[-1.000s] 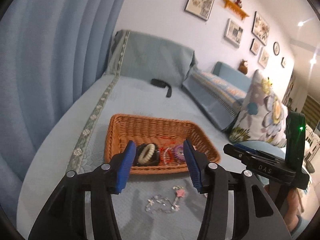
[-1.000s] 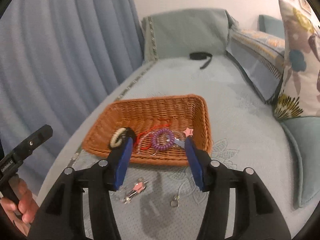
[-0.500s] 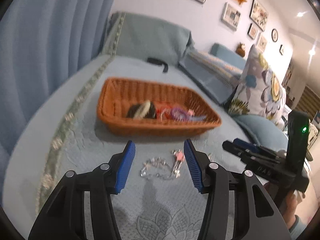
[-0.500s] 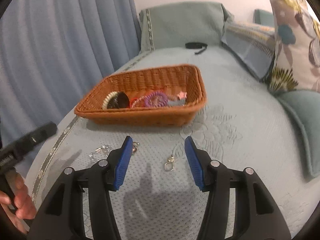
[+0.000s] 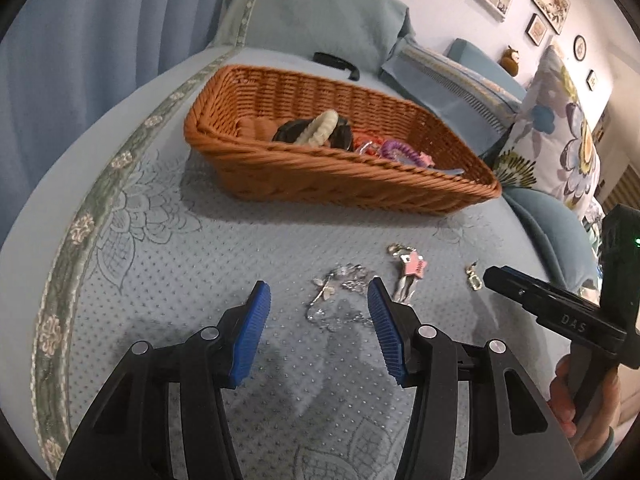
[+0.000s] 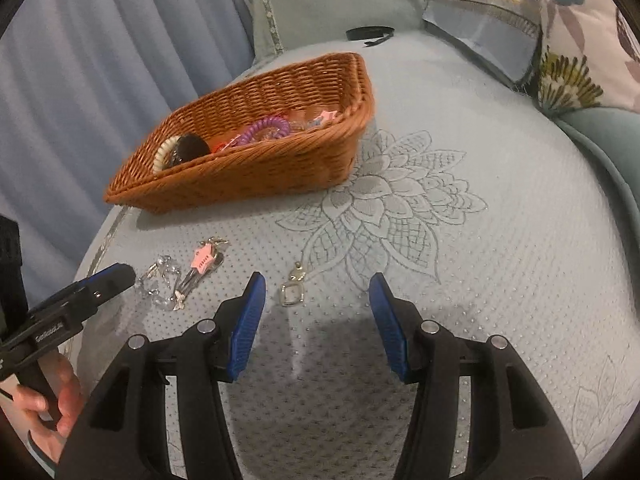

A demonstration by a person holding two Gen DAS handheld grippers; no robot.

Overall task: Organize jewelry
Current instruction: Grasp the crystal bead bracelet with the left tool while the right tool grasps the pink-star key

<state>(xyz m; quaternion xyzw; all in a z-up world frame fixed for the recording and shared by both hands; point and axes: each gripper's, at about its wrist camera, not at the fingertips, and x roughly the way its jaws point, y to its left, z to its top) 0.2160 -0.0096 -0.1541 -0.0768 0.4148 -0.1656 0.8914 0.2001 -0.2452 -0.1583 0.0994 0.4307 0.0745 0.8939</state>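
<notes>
A woven orange basket on the blue sofa cover holds a cream and black hair tie, a purple coil bracelet and other pieces. In front of it lie a silver crystal chain, a pink star charm hair clip and a small gold clasp. My left gripper is open, low over the chain. My right gripper is open, just behind the gold clasp.
A floral pillow and folded blue cushions lie to the right. A black strap lies behind the basket. Blue curtains hang on the left. The sofa edge runs along the left border trim.
Both grippers have dropped lower and closer to the sofa cover. The left one now has the chain between its fingers; the right one has neared the gold clasp. Both stayed open.
</notes>
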